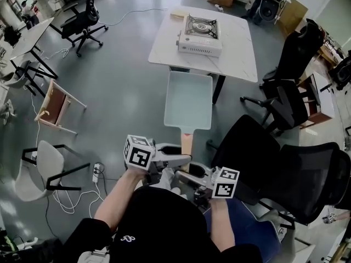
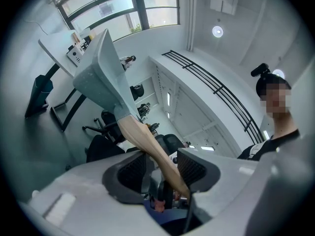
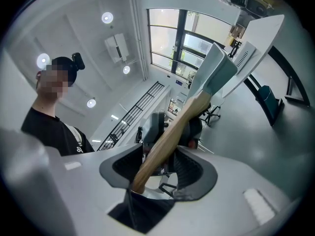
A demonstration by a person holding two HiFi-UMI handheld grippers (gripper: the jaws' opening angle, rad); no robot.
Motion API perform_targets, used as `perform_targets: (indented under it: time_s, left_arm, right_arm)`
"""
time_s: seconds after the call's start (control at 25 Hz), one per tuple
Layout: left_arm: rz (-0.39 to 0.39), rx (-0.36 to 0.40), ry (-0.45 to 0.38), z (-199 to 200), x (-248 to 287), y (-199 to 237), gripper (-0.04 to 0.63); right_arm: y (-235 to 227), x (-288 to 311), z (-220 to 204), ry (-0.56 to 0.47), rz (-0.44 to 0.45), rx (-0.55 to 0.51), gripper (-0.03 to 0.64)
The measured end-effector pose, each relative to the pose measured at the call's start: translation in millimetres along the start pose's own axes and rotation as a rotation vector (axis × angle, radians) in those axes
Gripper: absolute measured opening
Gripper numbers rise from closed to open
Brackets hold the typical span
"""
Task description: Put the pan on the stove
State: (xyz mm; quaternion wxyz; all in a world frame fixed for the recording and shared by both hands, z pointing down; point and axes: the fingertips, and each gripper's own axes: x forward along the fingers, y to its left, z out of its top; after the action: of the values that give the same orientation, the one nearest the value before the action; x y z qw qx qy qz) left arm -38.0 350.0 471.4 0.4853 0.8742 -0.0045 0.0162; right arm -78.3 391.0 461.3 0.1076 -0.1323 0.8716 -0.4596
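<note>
A square pale-green pan (image 1: 188,97) with a wooden handle (image 1: 188,140) hangs level above the floor, just short of the white table (image 1: 236,56). On that table stands the portable gas stove (image 1: 199,36), nothing on its burner. My left gripper (image 1: 182,159) and right gripper (image 1: 184,176) meet at the near end of the handle from either side, both shut on it. In the left gripper view the handle (image 2: 147,144) runs up between the pads of the left gripper (image 2: 160,170) to the pan (image 2: 101,77). The right gripper (image 3: 158,167) holds the handle (image 3: 170,139) the same way.
Black office chairs stand at the right (image 1: 293,56) and close by my right side (image 1: 296,171). A white chair (image 1: 41,169) and a wooden frame (image 1: 53,106) are on the left, with cables and a power strip (image 1: 97,171) on the floor.
</note>
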Motion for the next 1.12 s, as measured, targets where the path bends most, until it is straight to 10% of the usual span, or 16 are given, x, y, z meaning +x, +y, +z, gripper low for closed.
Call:
perform_targets:
  time_s: [1.12]
  left_arm:
    - [-0.044,-0.001,0.009,179.5,-18.4,100.6,0.206]
  right_arm:
    - [-102.8,86.0,159.1,-0.023,-0.037,-0.015,0.202]
